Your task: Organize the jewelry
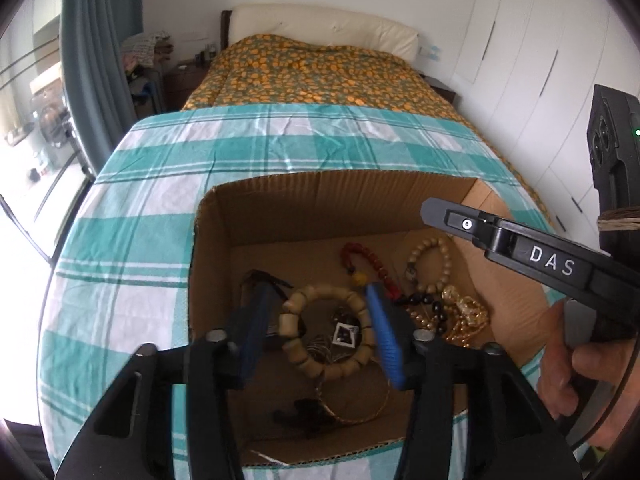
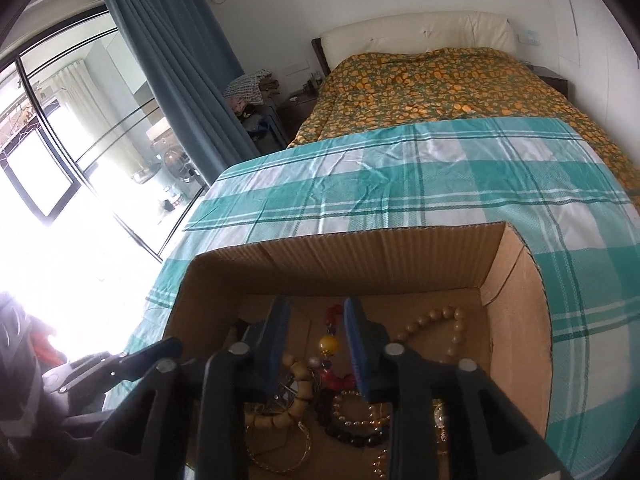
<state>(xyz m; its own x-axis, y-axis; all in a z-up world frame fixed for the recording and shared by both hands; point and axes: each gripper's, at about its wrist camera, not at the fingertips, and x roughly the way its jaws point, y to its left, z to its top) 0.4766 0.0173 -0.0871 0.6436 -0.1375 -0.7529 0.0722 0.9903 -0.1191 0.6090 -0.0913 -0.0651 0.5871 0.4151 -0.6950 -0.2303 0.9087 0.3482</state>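
While apart, two claws, one box.

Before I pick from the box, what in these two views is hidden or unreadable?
- Left wrist view: the dark tangle low in the cardboard box is too dark to identify; the left gripper covers the box's near corners.
- Right wrist view: the gold bangle and dark bead bracelet are partly hidden by the right gripper frame.
- Window side: overexposed in both views.

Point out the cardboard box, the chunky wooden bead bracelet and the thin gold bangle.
cardboard box [image 1: 344,204], left wrist view, far inner wall.
chunky wooden bead bracelet [image 1: 289,320], left wrist view, left-side beads.
thin gold bangle [image 1: 360,416], left wrist view, lower rim.
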